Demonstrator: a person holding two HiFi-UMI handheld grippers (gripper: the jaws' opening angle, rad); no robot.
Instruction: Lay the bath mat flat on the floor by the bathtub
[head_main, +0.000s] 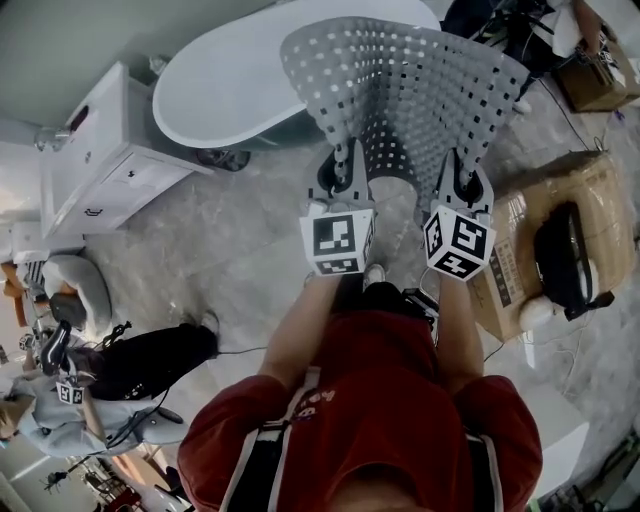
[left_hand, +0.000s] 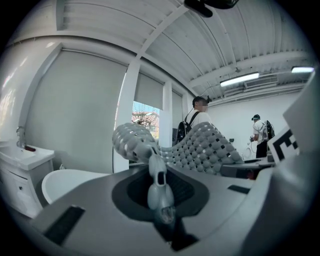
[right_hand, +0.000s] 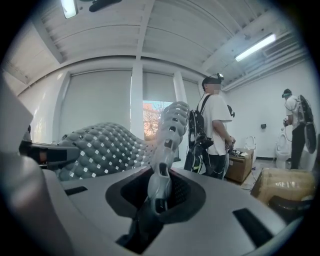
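Bath mat (head_main: 400, 90) was pinched at one edge by left gripper (head_main: 345, 170) and right gripper (head_main: 457, 175); thin edge grip might slip, leaving it crumpled by bathtub (head_main: 225, 90).

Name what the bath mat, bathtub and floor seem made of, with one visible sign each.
Bath mat: probably soft rubber or plastic, matte grey; it bends in a curve and has rows of holes.
Bathtub: likely acrylic or ceramic; smooth, plain white shell.
Floor: looks like grey marble-pattern stone or tile, veined.
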